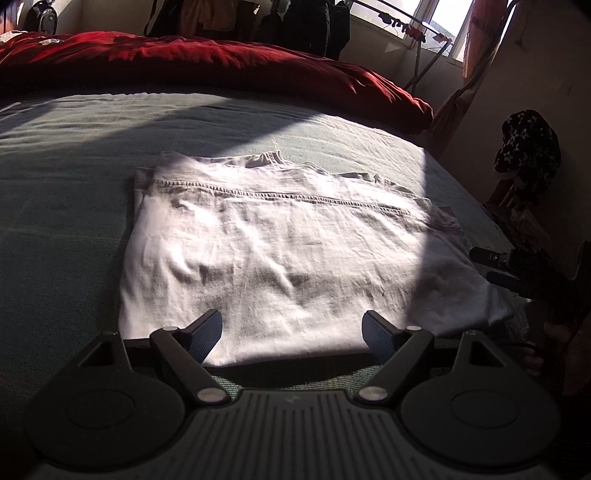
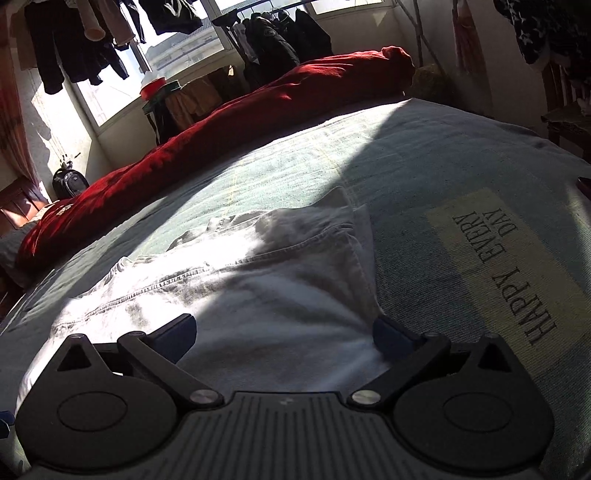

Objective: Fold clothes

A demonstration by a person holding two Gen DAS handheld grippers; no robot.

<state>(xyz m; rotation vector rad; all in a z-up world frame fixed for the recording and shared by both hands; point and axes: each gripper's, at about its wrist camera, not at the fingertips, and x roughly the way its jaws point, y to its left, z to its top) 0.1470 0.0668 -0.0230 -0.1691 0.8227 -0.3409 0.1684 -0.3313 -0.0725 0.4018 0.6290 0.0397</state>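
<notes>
A white garment (image 1: 280, 254), folded into a rough rectangle with a stitched hem line running across its upper part, lies flat on the green bed cover (image 1: 55, 206), half in bright sun and half in shadow. In the left wrist view it fills the middle of the frame, and the left gripper (image 1: 291, 332) sits at 6 o'clock with its fingers spread wide, holding nothing; its blue pads (image 1: 205, 334) rest at the garment's near edge, one to each side, though whether they touch the cloth cannot be told. At 3 o'clock in that view the right gripper (image 1: 517, 269) shows as a dark shape just off the garment's right edge, with part of a hand (image 1: 554, 343) below it. In the right wrist view the same garment (image 2: 240, 295) runs from 6 o'clock up toward the centre, with a folded corner lifted slightly at about 12 o'clock of the cloth. The right gripper (image 2: 282, 332) is likewise wide open and empty, its fingers poised over the near part of the garment. A pale printed patch reading HAPPY EVERY DAY (image 2: 509, 280) lies on the cover at 3 o'clock, just beside the garment. A red quilt (image 1: 207, 62) is bunched along the far side of the bed, and dark clothes (image 2: 280, 33) hang by the window (image 2: 184, 51) beyond it.
</notes>
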